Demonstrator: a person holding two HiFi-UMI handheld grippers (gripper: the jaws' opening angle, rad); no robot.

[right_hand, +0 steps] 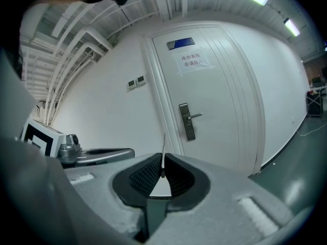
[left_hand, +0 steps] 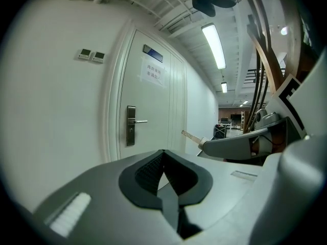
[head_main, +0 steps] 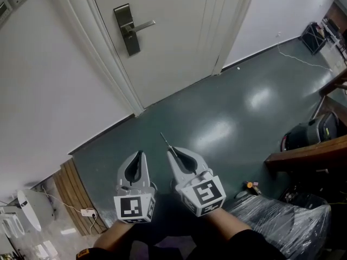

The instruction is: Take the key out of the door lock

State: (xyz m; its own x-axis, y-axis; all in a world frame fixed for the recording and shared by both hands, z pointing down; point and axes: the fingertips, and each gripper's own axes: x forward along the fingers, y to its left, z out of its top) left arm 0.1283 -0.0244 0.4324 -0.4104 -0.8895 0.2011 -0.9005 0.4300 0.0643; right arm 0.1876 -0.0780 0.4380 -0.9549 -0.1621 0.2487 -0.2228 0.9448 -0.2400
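White door (head_main: 179, 42) well ahead of me, its lock plate (head_main: 126, 30) showing no key that I can make out. My left gripper (head_main: 139, 156) is closed on nothing, and my right gripper (head_main: 172, 151) is pinched on the key (head_main: 165, 140), its thin blade poking past the tips. Light, stiff, slick metal, I judge — best held flat across its broad end.

Key clear of the lock, both my grippers held low over the floor.
My right gripper (head_main: 173, 153) pinches the thin key (head_main: 164, 140), its blade poking toward the far door (head_main: 179, 42). My left gripper (head_main: 139, 157) sits just beside it, jaws together. The lock plate (head_main: 126, 31) and handle (head_main: 143, 24) are well apart from both, across the dark floor (head_main: 233, 107).
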